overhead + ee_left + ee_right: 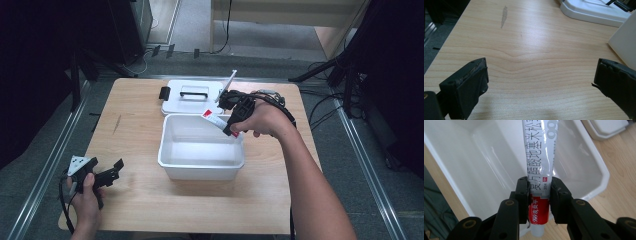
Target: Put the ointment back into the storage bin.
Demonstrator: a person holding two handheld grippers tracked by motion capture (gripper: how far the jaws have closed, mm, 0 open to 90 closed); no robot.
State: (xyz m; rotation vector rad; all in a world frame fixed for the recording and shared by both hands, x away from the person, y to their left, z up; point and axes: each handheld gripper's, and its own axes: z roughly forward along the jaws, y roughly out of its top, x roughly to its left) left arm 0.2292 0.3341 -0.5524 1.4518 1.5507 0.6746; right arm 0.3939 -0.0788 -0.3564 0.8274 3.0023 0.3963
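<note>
The tube point(539, 170) looks light, soft and glossy, so likely to slip or dent; the right tongs point(539, 195) clamp it near its capped end, over the bin point(170, 160). The left tongs point(107, 175) rest gaping and empty on the desk point(135, 200), hand low.

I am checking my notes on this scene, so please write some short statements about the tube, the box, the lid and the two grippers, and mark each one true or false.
1. The right gripper is shut on a tube. True.
2. The tube lies flat on the bottom of the white box. False: it is held over the open box.
3. The left gripper is open with bare table between its jaws. True.
4. The lid is closed on the box. False: it lies on the table behind the box.
5. The left gripper holds the lid's handle. False: it holds nothing.
</note>
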